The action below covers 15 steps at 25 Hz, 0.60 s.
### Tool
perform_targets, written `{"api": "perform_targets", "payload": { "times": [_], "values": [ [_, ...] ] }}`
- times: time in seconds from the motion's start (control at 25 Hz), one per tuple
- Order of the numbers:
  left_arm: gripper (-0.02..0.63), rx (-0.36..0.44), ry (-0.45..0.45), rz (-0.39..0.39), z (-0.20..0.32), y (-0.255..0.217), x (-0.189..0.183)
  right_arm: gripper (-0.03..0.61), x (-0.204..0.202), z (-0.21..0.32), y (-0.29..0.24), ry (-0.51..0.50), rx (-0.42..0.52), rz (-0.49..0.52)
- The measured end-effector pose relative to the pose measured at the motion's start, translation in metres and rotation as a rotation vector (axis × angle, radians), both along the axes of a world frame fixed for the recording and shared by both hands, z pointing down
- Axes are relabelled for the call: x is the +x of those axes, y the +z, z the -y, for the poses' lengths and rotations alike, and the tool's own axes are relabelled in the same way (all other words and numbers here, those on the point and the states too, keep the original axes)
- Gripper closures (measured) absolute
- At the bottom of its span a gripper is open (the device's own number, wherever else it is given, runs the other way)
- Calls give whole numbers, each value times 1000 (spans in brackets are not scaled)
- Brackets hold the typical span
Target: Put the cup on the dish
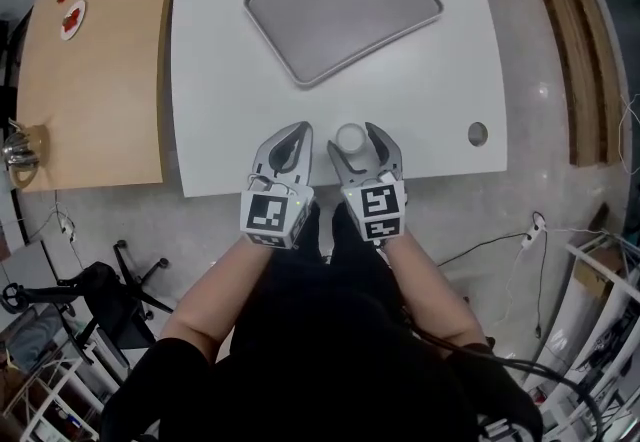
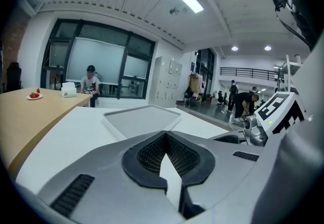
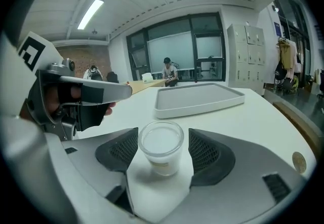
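**Head view.** The right gripper lay at the near edge of the white table, jaws apart, with the cup between them. The left gripper lay just beside it. The dish sat bare, well ahead of both sets of jaw tips.

**Left gripper view.** The left gripper had its pads meeting at the tip, with nothing held. It was probably parked aside to leave the cup to the other gripper. The dish lay ahead of the jaws.

**Right gripper view.** The right gripper stood open just wider than the cup, one pad on each side. A slight gap showed at the right-hand pad, so no firm grip was evident. This position likely centred the cup for closing. The cup stood upright on the table, long axis vertical, mouth up. The dish lay beyond the jaw tips.
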State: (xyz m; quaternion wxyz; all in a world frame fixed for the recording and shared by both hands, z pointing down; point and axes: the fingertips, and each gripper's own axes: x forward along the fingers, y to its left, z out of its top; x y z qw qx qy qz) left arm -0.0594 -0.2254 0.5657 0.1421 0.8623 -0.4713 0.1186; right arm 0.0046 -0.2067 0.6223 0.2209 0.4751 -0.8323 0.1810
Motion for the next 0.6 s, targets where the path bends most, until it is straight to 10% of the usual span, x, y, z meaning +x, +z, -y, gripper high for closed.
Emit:
{"api": "perform_targets", "payload": {
  "times": [0.6],
  "values": [
    [607,-45,32,3,24,42,-5,322,-6,17,35,24,11,-59]
  ]
}}
